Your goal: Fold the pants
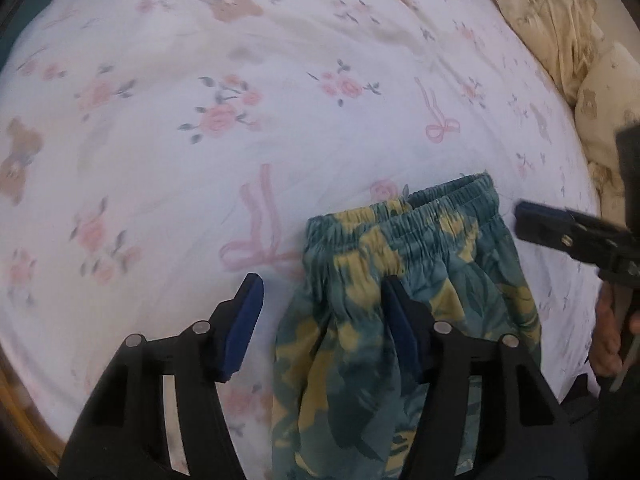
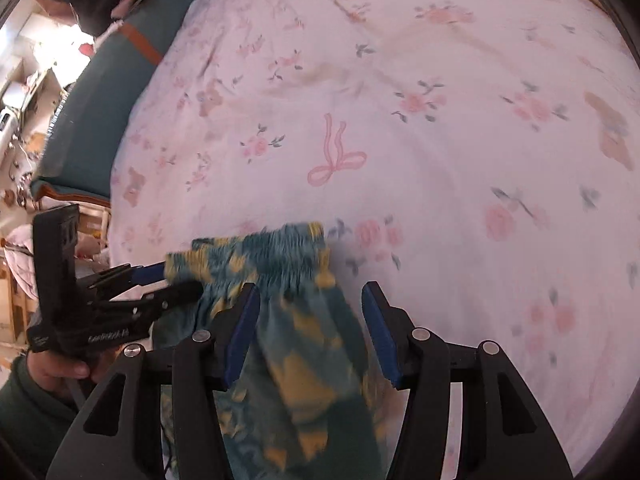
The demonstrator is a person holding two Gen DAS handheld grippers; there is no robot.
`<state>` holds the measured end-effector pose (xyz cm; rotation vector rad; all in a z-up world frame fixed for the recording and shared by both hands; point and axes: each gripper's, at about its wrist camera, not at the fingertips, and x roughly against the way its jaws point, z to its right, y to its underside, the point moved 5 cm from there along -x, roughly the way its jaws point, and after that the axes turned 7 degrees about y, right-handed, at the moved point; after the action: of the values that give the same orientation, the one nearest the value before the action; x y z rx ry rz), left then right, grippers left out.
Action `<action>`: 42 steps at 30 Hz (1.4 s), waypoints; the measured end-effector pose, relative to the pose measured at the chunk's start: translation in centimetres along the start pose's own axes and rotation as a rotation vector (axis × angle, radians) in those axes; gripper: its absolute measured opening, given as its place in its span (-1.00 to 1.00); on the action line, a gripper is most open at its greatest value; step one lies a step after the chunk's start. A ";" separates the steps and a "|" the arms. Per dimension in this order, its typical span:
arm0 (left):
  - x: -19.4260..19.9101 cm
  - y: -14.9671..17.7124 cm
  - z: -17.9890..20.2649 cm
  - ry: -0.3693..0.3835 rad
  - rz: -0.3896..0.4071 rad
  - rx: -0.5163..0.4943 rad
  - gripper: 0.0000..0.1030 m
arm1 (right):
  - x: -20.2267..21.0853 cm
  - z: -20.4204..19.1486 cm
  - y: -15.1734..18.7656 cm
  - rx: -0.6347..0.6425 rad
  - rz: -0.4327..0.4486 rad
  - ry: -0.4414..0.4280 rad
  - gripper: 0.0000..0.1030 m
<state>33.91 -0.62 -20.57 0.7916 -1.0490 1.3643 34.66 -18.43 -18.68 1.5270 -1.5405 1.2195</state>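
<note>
The teal and yellow patterned pants (image 1: 404, 288) lie on the bed with the elastic waistband (image 1: 420, 208) at the far end. My left gripper (image 1: 320, 320) is open at their left edge, one finger over the sheet and one over the cloth. In the right wrist view the pants (image 2: 296, 344) lie between the fingers of my right gripper (image 2: 310, 328), which is open above them. The left gripper (image 2: 176, 280) shows at the waistband's left end; the right gripper (image 1: 532, 220) shows at the waistband's right side in the left wrist view.
The bed is covered by a white sheet (image 1: 248, 120) printed with pink flowers, bows and bears. Cream pillows (image 1: 560, 36) lie at the far right. A teal bed edge (image 2: 104, 112) and a cluttered room lie to the left.
</note>
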 end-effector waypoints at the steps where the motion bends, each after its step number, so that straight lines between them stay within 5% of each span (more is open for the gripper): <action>1: -0.2 -0.2 0.0 0.014 -0.002 -0.011 0.12 | -0.9 0.1 -0.4 0.005 -0.013 0.007 0.08; 5: -0.9 -0.4 0.1 0.081 -0.031 -0.074 -0.14 | -3.6 0.2 -1.0 0.029 -0.059 0.017 0.02; 7: -0.7 -0.3 0.5 0.126 -0.040 -0.086 -0.62 | -4.1 -0.4 -1.1 0.063 -0.063 -0.017 -0.51; 8: -0.5 -0.6 0.6 0.126 -0.041 -0.103 -0.69 | -4.1 -0.7 -1.2 0.090 -0.060 -0.013 -0.53; 10: 0.2 -1.2 1.0 0.114 -0.028 -0.133 -0.72 | -3.4 -1.6 -1.4 0.165 -0.037 0.011 -0.70; 17: 7.2 -6.0 4.5 0.057 0.212 -0.306 -0.71 | 3.3 -3.7 -5.5 0.267 0.190 0.069 -0.71; 21: 9.0 -4.2 6.5 0.040 0.254 -0.422 -0.69 | 6.3 -4.0 -5.0 0.317 0.234 0.061 -0.71; 27: 10.4 1.5 8.0 0.029 0.218 -0.486 -0.69 | 8.9 -5.0 0.9 0.411 0.242 0.074 -0.72; 36: 12.3 11.9 11.3 0.007 0.168 -0.599 -0.70 | 12.1 -5.1 12.0 0.387 0.256 0.058 -0.77; 42: 7.9 18.1 11.5 -0.050 0.021 -0.578 -0.66 | 9.6 -5.3 19.8 0.377 0.163 0.131 -0.77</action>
<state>13.86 -6.65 -11.39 0.3842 -1.4035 0.9801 13.26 -19.36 -11.30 1.5328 -1.4278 1.7474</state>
